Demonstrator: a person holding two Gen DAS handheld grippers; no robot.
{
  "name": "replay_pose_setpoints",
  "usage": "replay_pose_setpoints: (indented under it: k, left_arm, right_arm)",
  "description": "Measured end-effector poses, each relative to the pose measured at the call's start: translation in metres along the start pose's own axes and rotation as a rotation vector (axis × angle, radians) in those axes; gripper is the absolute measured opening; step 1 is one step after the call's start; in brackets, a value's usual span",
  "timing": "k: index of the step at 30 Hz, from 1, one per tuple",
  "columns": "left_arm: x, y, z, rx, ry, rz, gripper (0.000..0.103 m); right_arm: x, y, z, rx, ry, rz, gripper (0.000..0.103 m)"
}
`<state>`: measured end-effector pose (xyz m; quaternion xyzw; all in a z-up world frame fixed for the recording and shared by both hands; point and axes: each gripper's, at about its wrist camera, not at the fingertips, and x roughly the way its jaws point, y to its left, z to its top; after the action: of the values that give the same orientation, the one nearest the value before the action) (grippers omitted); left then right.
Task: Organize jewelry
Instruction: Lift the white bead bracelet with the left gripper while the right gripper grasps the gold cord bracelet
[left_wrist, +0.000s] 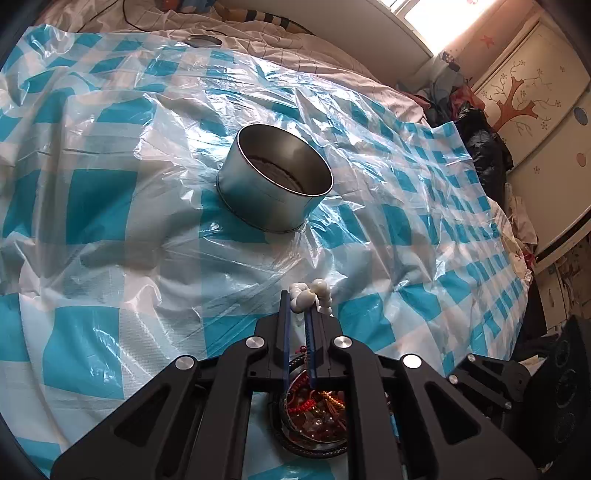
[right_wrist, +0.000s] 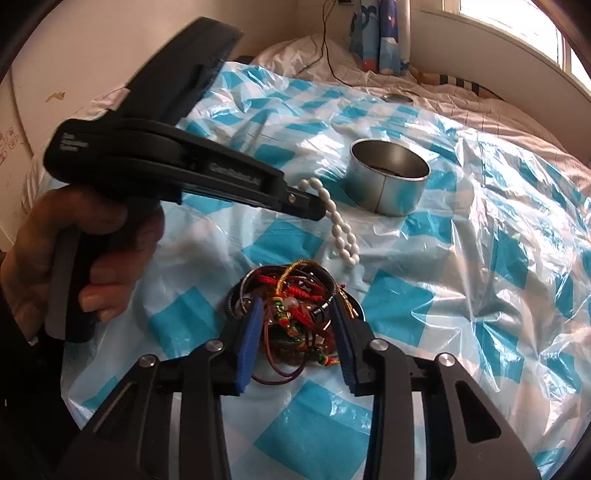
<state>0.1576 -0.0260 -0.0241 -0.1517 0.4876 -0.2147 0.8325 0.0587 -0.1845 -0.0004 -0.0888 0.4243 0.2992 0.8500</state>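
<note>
Two hand-held grippers over checked plastic sheet (left_wrist: 110, 206) on bed, left (left_wrist: 298, 308) pinching white beads (left_wrist: 314, 295), right (right_wrist: 295, 332) open, possibly wardrobe (left_wrist: 528, 96) beyond.

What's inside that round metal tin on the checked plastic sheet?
The metal tin stands open. Through its mouth you can see a dark, ridged layer across the bottom; whether that is jewelry or a liner I cannot tell. The near wall hides the rest of the floor. The white bead bracelet is still outside.
</note>
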Motion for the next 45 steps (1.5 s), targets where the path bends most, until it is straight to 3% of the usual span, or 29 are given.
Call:
replay_pose_setpoints:
  k: [3, 9, 13, 16, 21, 24, 26, 27, 28, 29, 30, 35, 37, 39, 41, 45]
  left_arm:
    - [0.001, 0.000, -0.001, -0.001, 0.001, 0.004, 0.007]
    - [0.002, 0.000, -0.001, 0.002, 0.003, 0.005, 0.007]
    - [0.002, 0.000, -0.001, 0.004, -0.001, 0.004, 0.007]
    - [0.000, -0.001, -0.001, 0.007, -0.009, -0.001, 0.007]
    - [-0.007, -0.002, 0.002, 0.013, -0.036, -0.012, 0.007]
    - [-0.010, -0.001, 0.003, 0.013, -0.043, -0.016, 0.007]
    - [-0.008, 0.002, 0.004, 0.004, -0.035, -0.017, 0.007]
    - [-0.007, 0.002, 0.004, 0.004, -0.034, -0.015, 0.007]
    - [-0.007, 0.002, 0.004, 0.004, -0.037, -0.011, 0.007]
    - [-0.008, 0.002, 0.004, 0.006, -0.041, -0.008, 0.007]
    - [-0.009, 0.001, 0.004, 0.009, -0.044, -0.006, 0.007]
    - [-0.010, 0.004, 0.005, -0.001, -0.050, -0.009, 0.007]
    - [-0.011, 0.005, 0.006, -0.003, -0.051, -0.011, 0.007]
    - [-0.012, 0.004, 0.006, 0.000, -0.054, -0.010, 0.007]
    - [-0.013, 0.005, 0.006, -0.002, -0.056, -0.010, 0.007]
    - [-0.015, 0.006, 0.007, -0.001, -0.059, -0.014, 0.007]
  right_arm:
    - [0.000, 0.004, -0.003, -0.025, 0.012, 0.003, 0.019]
    - [0.000, -0.005, -0.005, 0.018, 0.018, 0.017, 0.009]
    - [-0.011, -0.016, -0.001, 0.099, -0.038, 0.093, 0.008]
    - [-0.021, -0.035, 0.000, 0.205, -0.086, 0.178, 0.003]
    - [-0.039, -0.070, -0.001, 0.396, -0.206, 0.331, 0.003]
    - [-0.045, -0.080, -0.001, 0.457, -0.232, 0.362, 0.003]
    - [-0.043, -0.074, 0.004, 0.423, -0.199, 0.357, 0.004]
    - [-0.041, -0.068, 0.005, 0.399, -0.179, 0.343, 0.009]
    - [-0.038, -0.060, 0.007, 0.360, -0.156, 0.298, 0.022]
    - [-0.037, -0.053, 0.007, 0.326, -0.147, 0.258, 0.055]
    - [-0.035, -0.047, 0.006, 0.292, -0.148, 0.231, 0.063]
    - [-0.014, -0.026, 0.010, 0.164, -0.099, 0.157, 0.062]
    - [-0.003, -0.018, 0.014, 0.123, -0.072, 0.150, 0.056]
    - [0.014, -0.010, 0.018, 0.094, -0.015, 0.142, 0.037]
    - [0.032, -0.007, 0.017, 0.084, 0.044, 0.113, 0.025]
    - [0.037, -0.012, 0.014, 0.104, 0.052, 0.096, 0.009]
